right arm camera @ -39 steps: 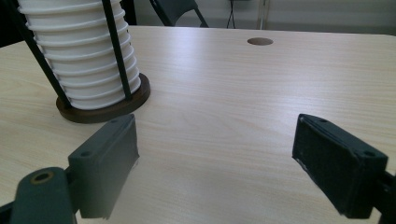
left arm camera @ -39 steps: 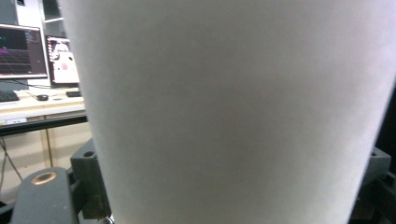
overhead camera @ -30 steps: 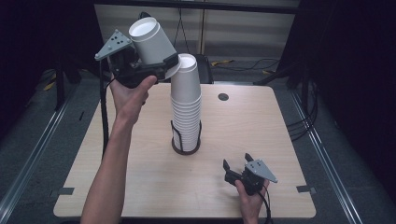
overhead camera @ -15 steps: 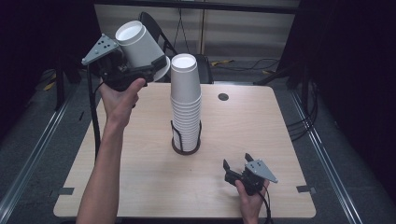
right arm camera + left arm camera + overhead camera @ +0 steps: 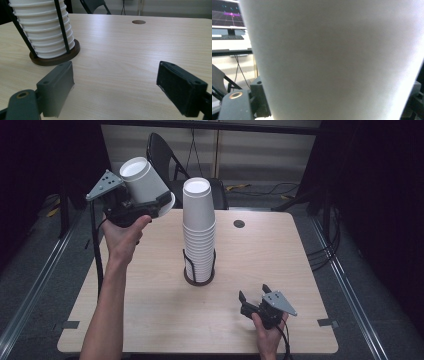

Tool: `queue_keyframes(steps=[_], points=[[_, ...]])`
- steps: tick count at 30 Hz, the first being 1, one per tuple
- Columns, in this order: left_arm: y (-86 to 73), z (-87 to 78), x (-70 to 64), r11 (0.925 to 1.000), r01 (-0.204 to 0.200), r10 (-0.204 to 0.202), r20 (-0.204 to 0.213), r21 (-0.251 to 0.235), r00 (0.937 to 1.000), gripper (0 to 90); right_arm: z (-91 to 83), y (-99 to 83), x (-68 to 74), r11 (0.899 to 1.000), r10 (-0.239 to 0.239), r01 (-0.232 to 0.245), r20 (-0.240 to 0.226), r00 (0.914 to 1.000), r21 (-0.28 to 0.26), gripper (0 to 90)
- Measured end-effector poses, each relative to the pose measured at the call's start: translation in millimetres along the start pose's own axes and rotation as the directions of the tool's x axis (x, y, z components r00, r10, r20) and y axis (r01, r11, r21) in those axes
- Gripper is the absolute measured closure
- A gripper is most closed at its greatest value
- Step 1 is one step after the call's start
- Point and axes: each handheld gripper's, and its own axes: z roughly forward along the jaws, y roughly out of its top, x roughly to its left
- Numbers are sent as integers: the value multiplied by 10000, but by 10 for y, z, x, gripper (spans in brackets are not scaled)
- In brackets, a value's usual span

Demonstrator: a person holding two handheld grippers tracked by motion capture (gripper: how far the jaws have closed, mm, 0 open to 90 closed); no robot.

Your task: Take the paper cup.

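Standing at mid-counter (image 5: 150, 320), a wooden ring holder (image 5: 198, 279) carries a tall stack of white paper cups (image 5: 199, 227), base up. A dark chair (image 5: 165, 155) is noted beyond the far edge. One cup (image 5: 145, 185) is gripped in the left claw (image 5: 160, 202), raised off the far-left corner. The right claw (image 5: 254, 296) is rested near the right front corner, spread wide, empty.

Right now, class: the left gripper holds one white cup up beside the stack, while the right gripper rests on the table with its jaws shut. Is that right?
Not quite. The right gripper rests on the table with its jaws wide open, as the right gripper view shows. The left gripper does hold a white cup beside the stack.
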Motion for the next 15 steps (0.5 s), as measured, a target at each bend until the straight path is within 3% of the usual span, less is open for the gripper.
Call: queue_keyframes(steps=[5, 13, 15], points=[[-131, -19, -41, 9990, -250, 255, -112, 367, 9996, 148, -2, 0, 1, 10000, -18, 18, -12, 10000, 9, 138], [-335, -103, -84, 9981, -299, 296, 51, 530, 9995, 147, -2, 0, 3, 10000, -36, 36, -1, 10000, -12, 138], [-410, -130, -95, 9982, -140, 130, 176, 577, 9998, 147, -1, -1, 5, 10000, -33, 33, -6, 10000, -28, 138]])
